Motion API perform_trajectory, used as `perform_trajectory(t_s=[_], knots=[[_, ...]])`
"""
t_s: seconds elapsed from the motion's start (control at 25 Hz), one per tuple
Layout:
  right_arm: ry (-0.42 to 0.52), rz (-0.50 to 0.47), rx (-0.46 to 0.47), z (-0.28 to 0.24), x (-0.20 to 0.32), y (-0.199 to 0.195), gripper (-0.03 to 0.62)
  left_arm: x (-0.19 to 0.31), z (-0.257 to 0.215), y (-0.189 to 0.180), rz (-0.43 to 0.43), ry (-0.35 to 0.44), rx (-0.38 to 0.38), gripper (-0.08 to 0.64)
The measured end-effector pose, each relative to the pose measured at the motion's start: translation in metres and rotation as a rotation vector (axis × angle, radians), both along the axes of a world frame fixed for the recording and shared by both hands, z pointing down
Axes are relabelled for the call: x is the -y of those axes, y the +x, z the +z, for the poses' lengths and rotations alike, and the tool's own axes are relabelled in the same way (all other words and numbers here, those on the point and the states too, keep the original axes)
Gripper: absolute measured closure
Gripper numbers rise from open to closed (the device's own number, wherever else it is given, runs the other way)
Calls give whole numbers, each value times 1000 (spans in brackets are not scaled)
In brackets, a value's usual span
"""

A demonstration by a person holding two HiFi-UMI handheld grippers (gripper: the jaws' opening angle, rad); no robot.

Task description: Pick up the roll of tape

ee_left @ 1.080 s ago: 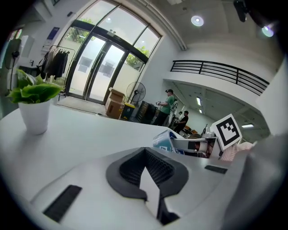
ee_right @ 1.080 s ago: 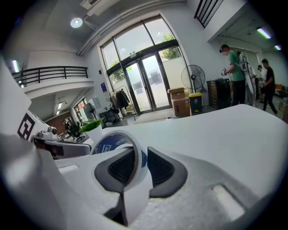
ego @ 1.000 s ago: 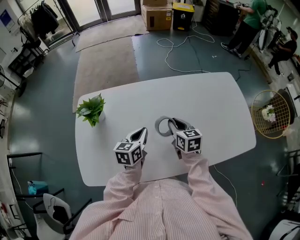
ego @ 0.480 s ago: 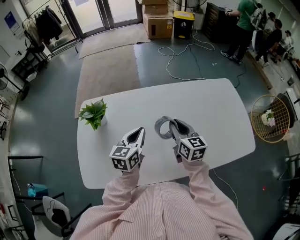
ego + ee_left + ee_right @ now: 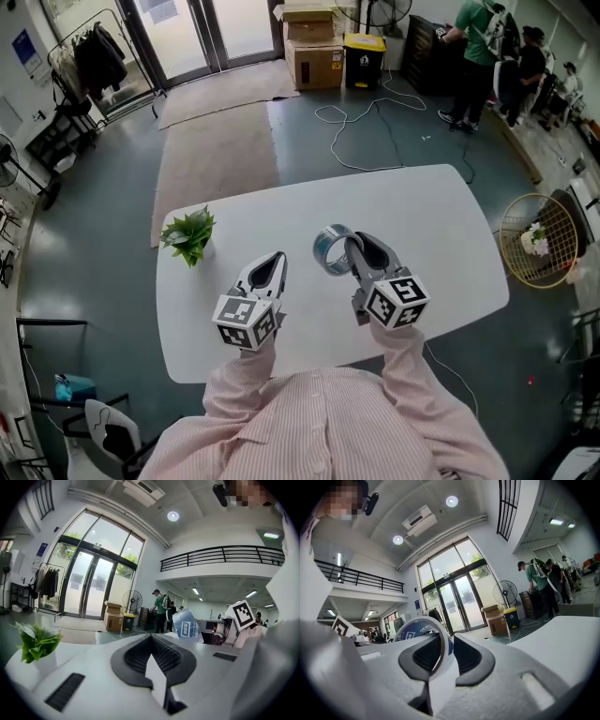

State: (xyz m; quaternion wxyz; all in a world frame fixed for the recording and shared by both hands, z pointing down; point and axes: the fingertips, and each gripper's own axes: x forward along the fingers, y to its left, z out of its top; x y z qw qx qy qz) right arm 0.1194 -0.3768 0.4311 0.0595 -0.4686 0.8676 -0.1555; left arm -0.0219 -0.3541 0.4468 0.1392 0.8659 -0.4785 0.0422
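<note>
The roll of tape [image 5: 330, 251], silvery grey with a blue-printed core, hangs above the white table [image 5: 431, 211]. My right gripper [image 5: 350, 246] is shut on its wall, one jaw inside the ring and one outside. In the right gripper view the roll [image 5: 417, 629] stands on edge between the dark pads [image 5: 471, 656]. My left gripper [image 5: 272, 265] hovers to the left of the roll, apart from it. Its jaws meet with nothing between them [image 5: 150, 638]. From the left gripper view the roll [image 5: 186, 625] shows off to the right.
A small potted plant [image 5: 190, 234] stands at the table's left end. On the floor behind lie a rug [image 5: 216, 141], cardboard boxes [image 5: 314, 33] and loose cables [image 5: 375, 94]. People [image 5: 478, 47] stand at the back right. A wire basket [image 5: 539, 234] sits right of the table.
Both grippers have risen from the table. The right one has lifted the roll off the surface and tipped it, so its face now shows. The left stays shut and empty.
</note>
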Motion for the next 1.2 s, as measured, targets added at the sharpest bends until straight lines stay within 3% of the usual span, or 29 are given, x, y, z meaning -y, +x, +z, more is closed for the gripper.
perform_trajectory(t_s=[0.6,1.2], knots=[[132,22,18,-45,-8,9,512,0,-42,-18,-39,118,7,558],[138,33,8,-48,-10,11,515,-1,-53,-23,-50,150,25,558]])
